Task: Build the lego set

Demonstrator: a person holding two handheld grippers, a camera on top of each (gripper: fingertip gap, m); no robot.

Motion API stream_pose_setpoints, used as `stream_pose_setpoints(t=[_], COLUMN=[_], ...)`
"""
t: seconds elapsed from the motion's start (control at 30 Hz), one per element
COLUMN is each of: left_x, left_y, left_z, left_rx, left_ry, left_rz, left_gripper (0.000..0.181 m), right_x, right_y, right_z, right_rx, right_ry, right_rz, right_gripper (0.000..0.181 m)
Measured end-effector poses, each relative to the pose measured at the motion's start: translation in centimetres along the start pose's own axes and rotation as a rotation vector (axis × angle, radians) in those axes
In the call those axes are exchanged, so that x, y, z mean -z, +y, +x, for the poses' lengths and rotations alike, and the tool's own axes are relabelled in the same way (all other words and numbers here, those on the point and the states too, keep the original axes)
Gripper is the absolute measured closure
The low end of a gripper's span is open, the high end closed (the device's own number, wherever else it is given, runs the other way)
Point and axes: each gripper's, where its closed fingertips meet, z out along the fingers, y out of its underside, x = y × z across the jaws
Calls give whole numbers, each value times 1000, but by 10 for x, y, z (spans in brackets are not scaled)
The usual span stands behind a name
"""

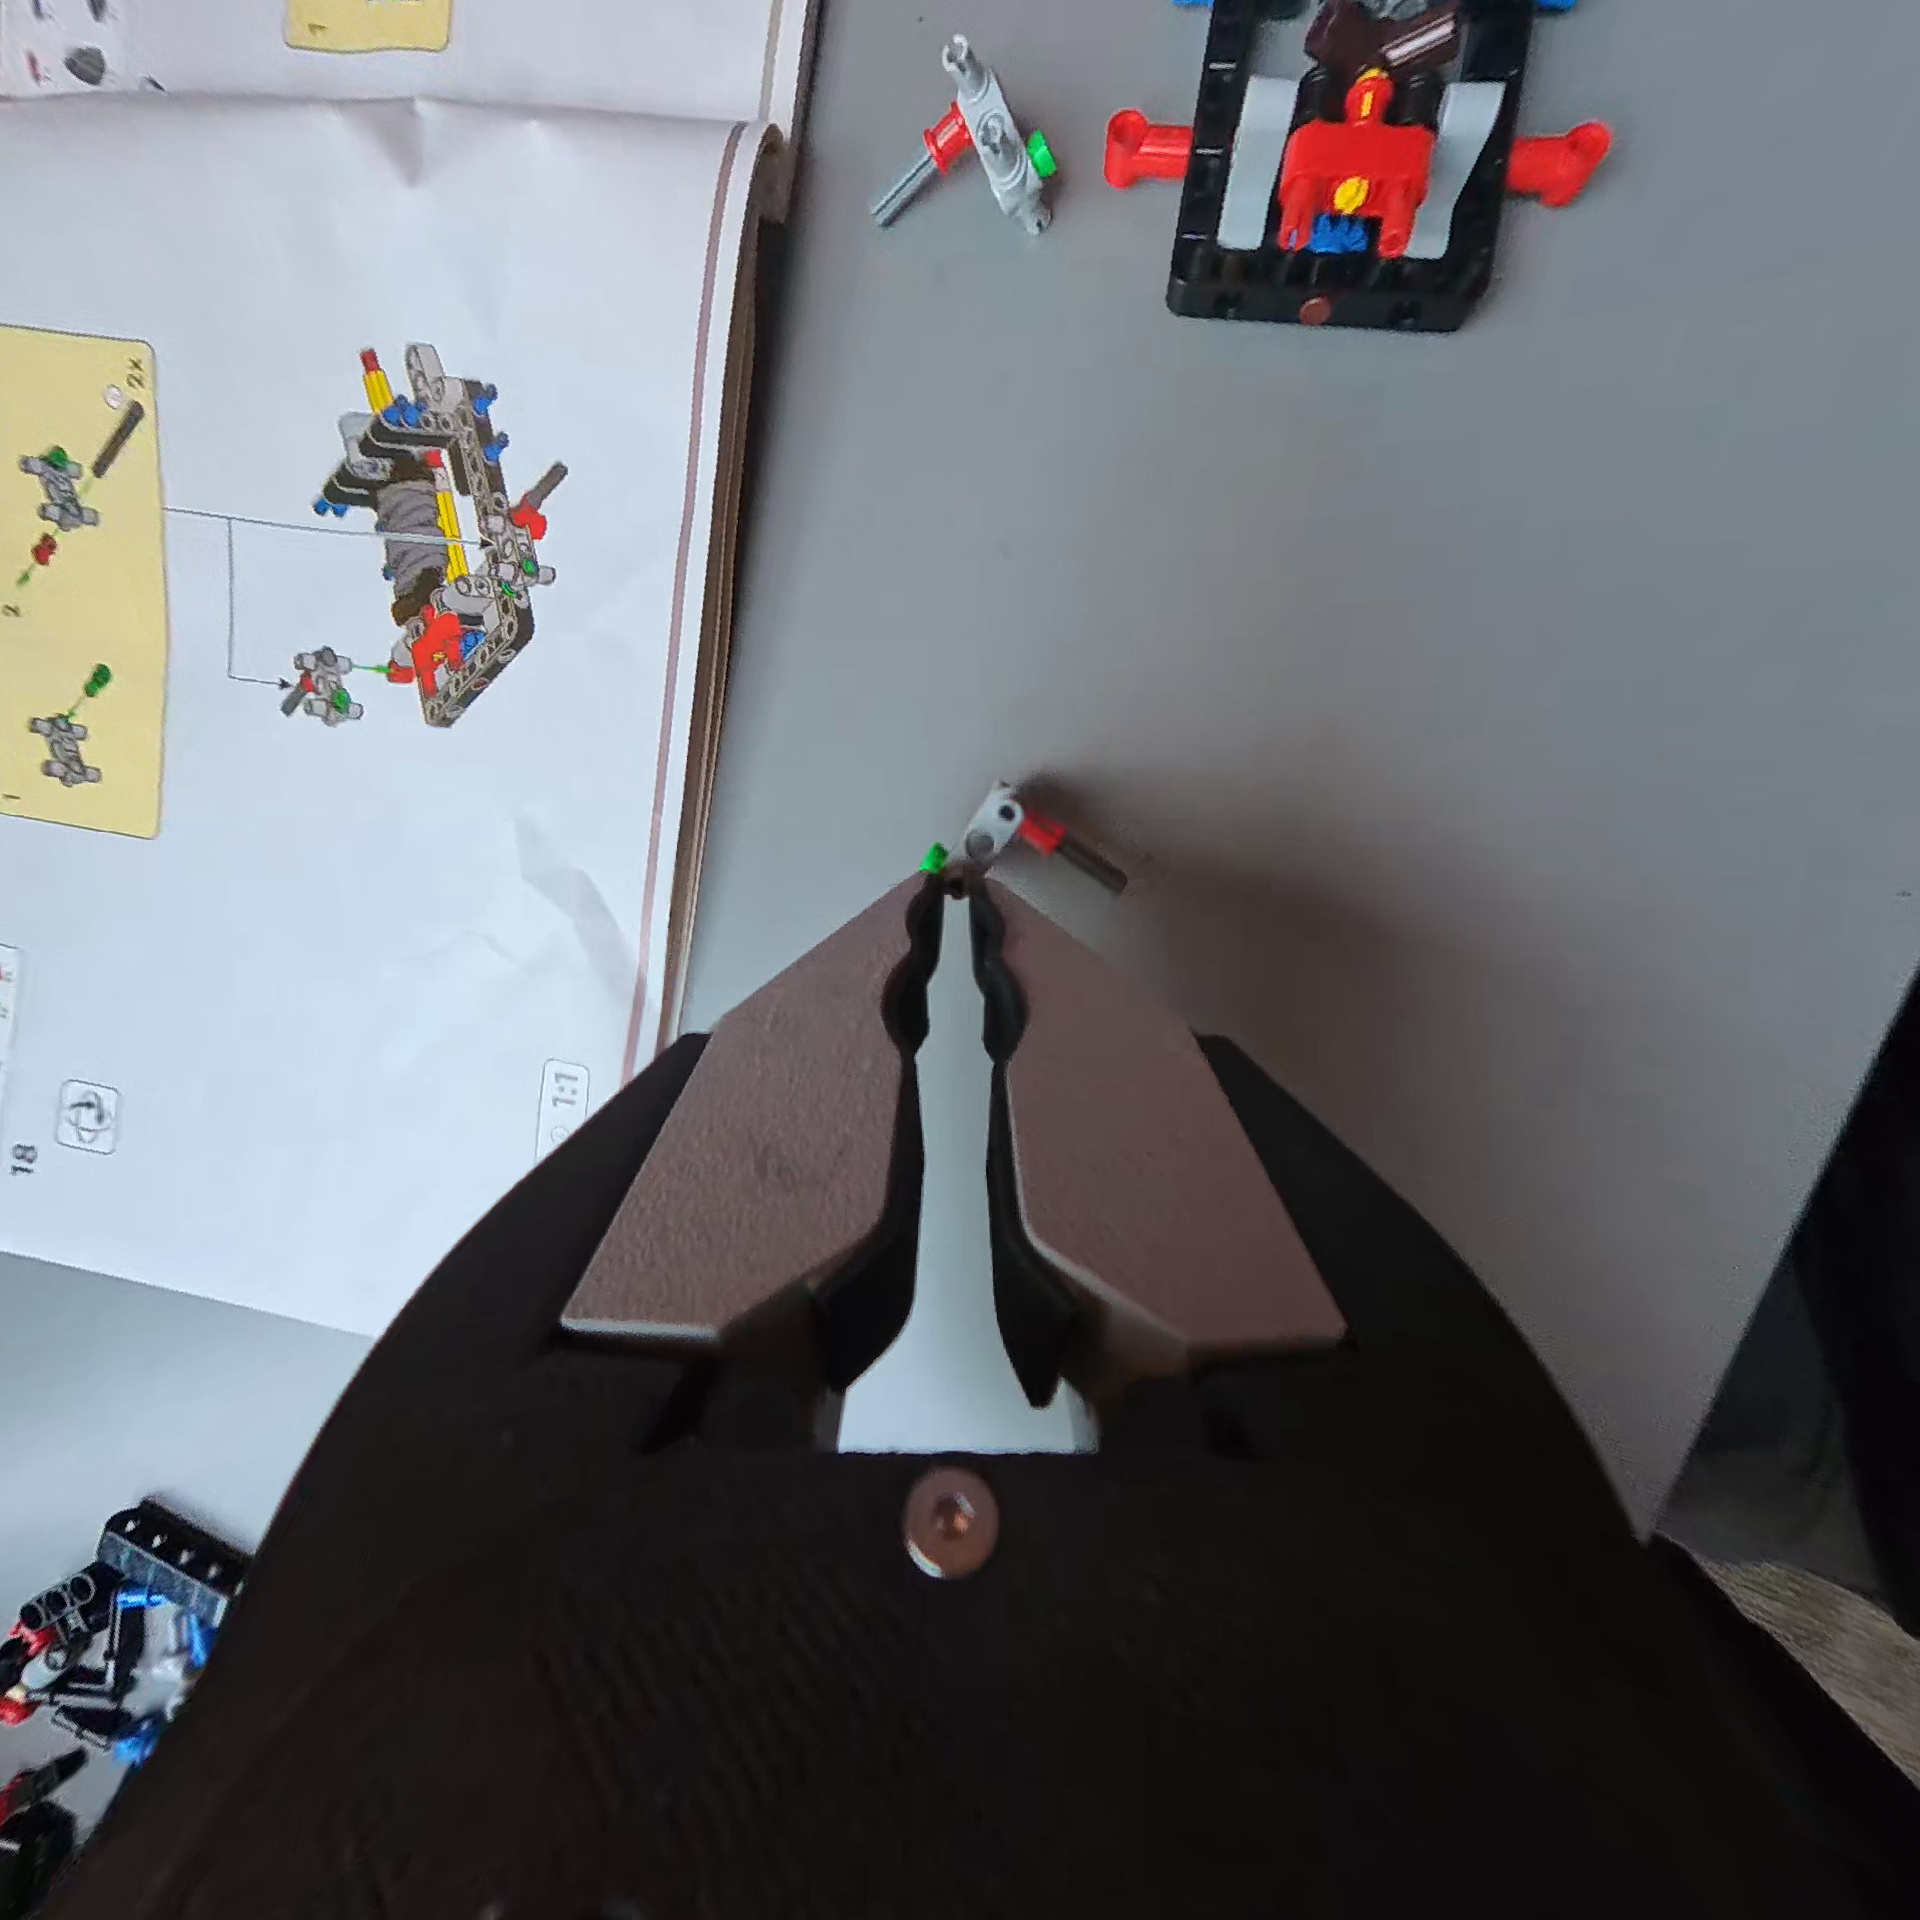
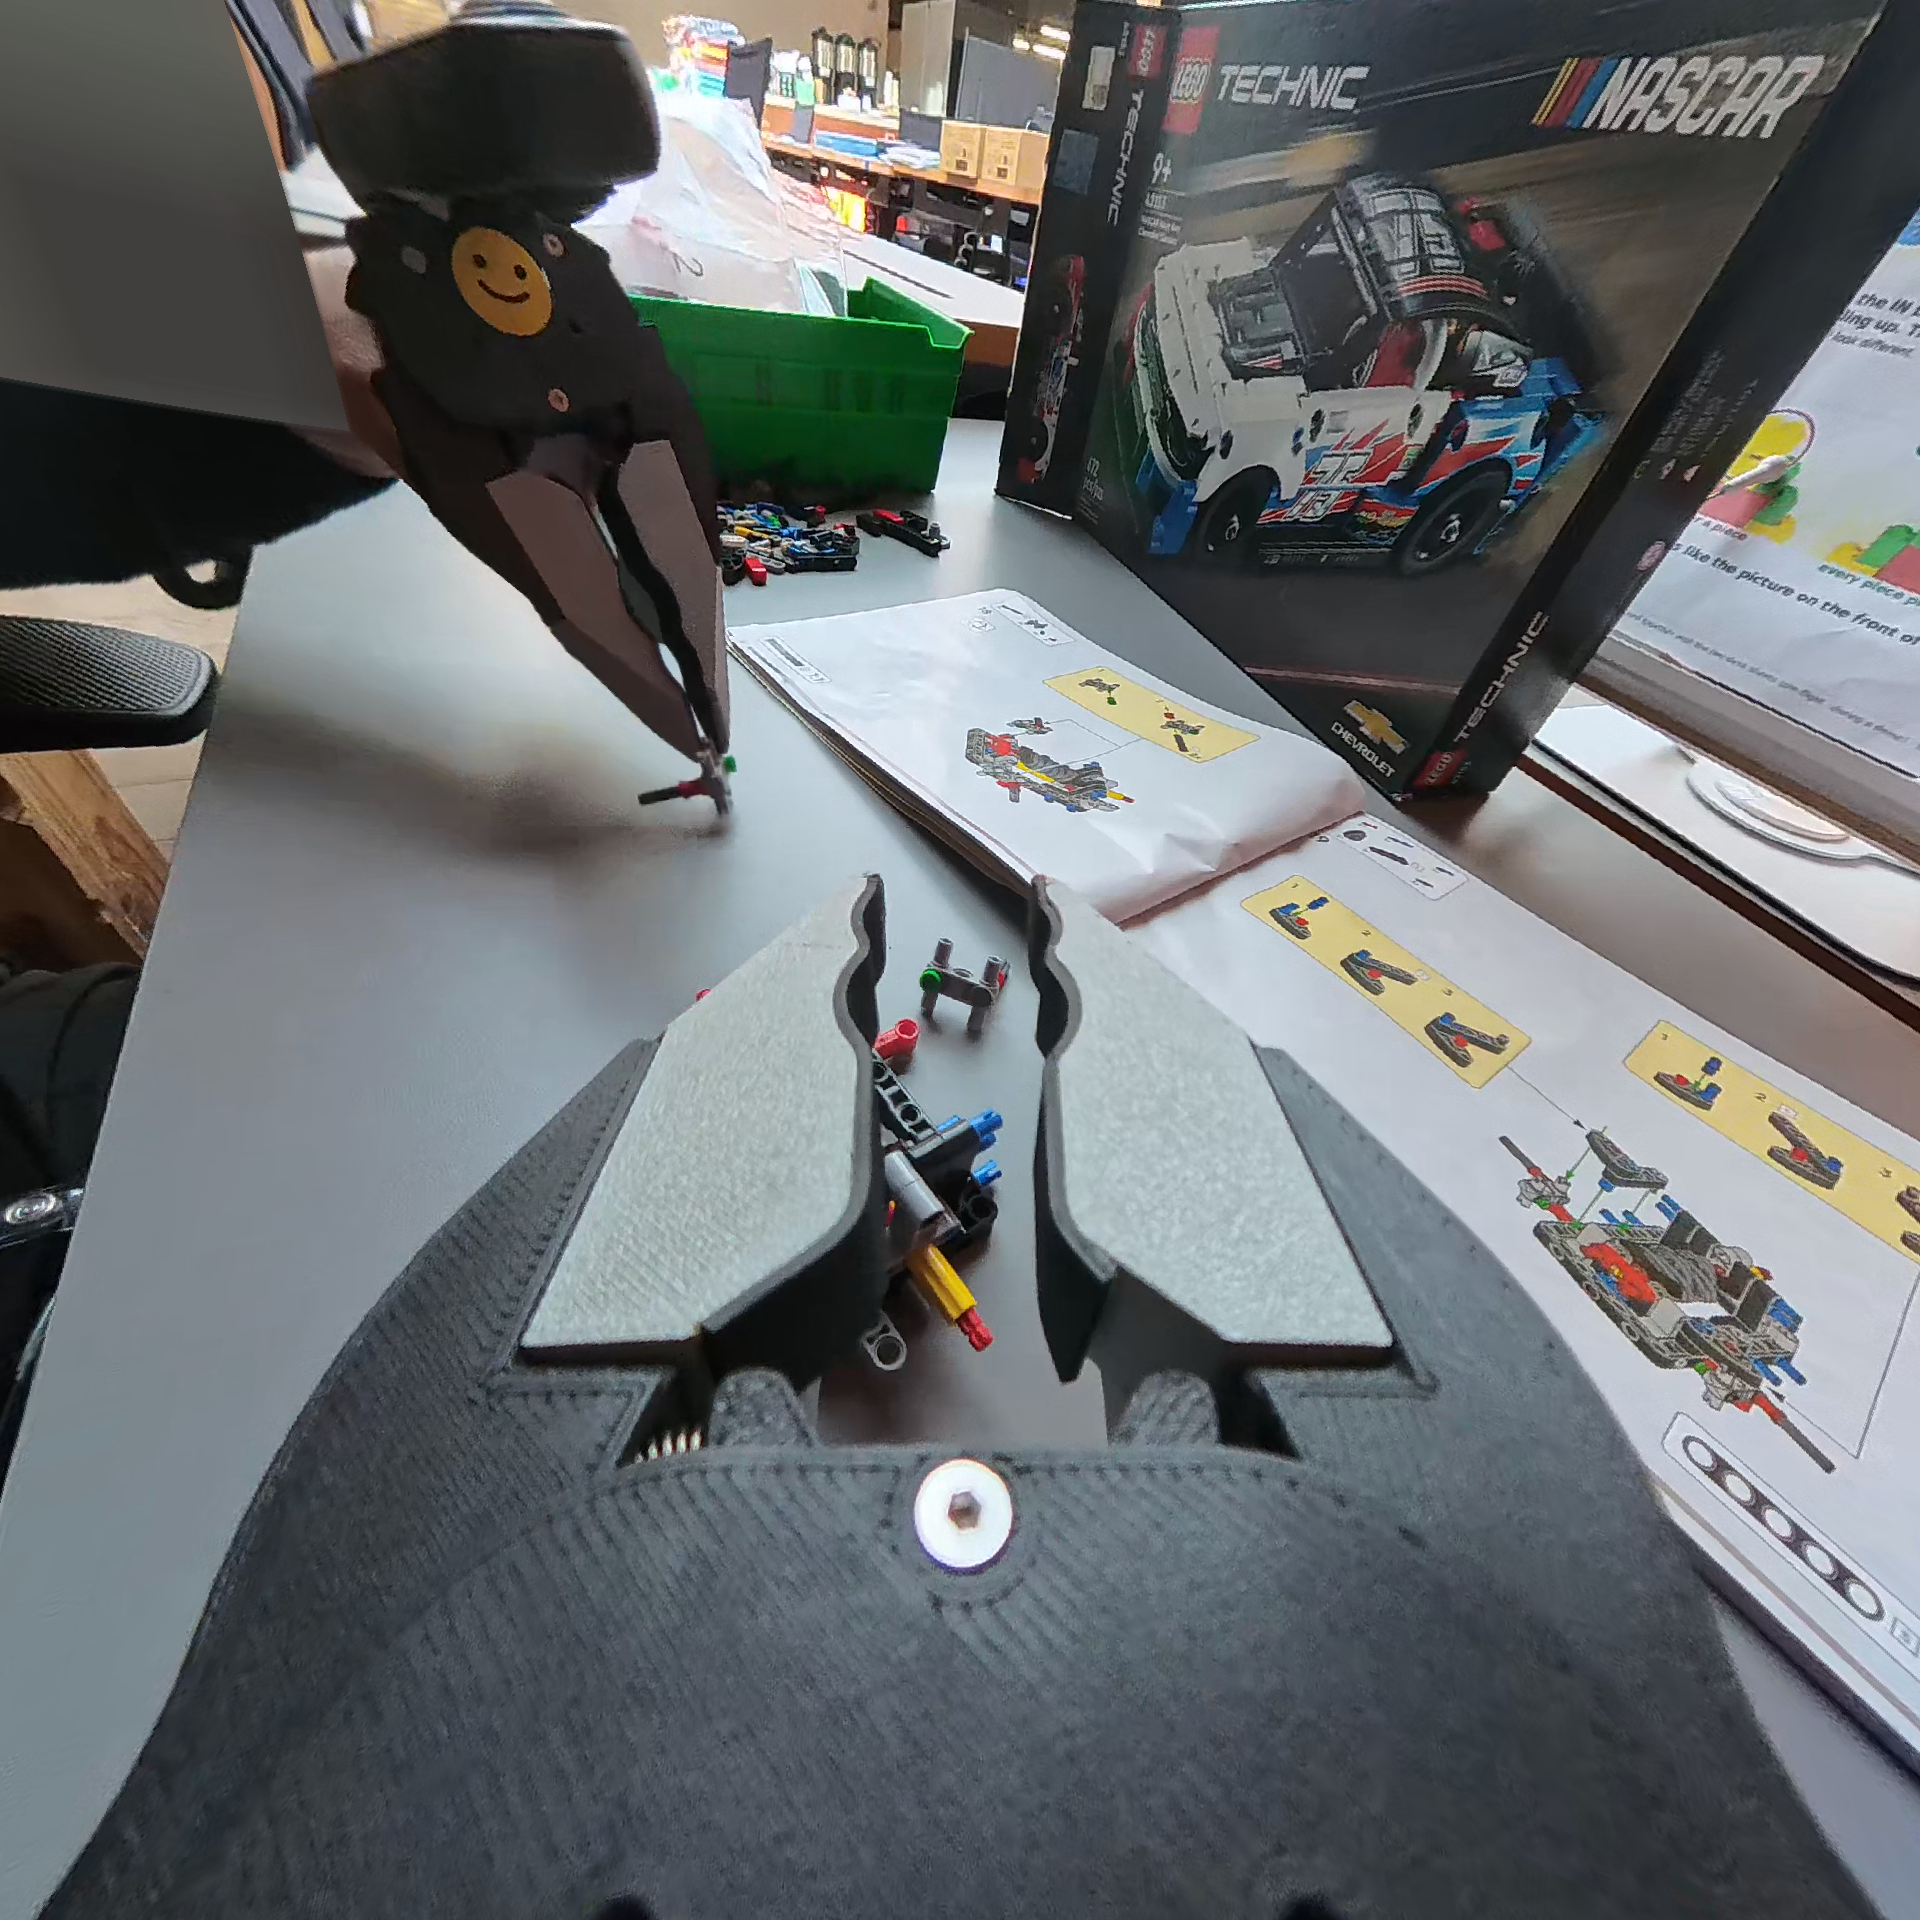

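The left gripper (image 1: 956, 883) pinches a small grey connector assembly with a green pin, red bush and dark axle (image 1: 1013, 831) at its fingertips, apparently touching the grey tabletop (image 1: 1351, 623). The right gripper (image 2: 956, 914) hovers spread apart over the black-framed chassis build (image 2: 925, 1174), a second matching grey connector assembly (image 2: 964, 982) just beyond it.

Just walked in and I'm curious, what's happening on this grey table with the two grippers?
A person is building a Lego car with two hand-held grippers. The left gripper pinches a small grey connector piece with a red bush, dark axle and green pin at the grey table. The right gripper hangs open above the black-framed chassis with red and blue parts. A matching grey connector piece lies nearby, beside the open instruction booklet.
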Motion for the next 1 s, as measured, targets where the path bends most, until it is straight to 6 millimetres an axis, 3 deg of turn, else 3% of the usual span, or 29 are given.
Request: stream_pose_setpoints(t=[0.17,0.27,0.4,0.57,0.77,1.0], left_x=[4,21,45,74,79,76], left_y=[-11,-26,-50,-78,-98,-99], left_z=[5,-2,14,42,71,73], left_rx=[-48,-107,-226,-518,-693,-657], left_ry=[-107,-318,-519,-802,-908,-867], left_rz=[118,246,413,512,568,588], left_gripper=[178,179,179,179,179,179], right_x=[-7,-20,-33,-34,-30,-27], right_y=[-10,-9,-20,-31,-45,-42], right_z=[-16,-39,-77,-106,-111,-111], right_rx=[-13,-82,-271,-468,-606,-568], right_ry=[-39,-124,-300,-492,-612,-617], right_rz=[-4,-66,-118,-144,-62,-73], right_gripper=[156,150,149,151,154,158])
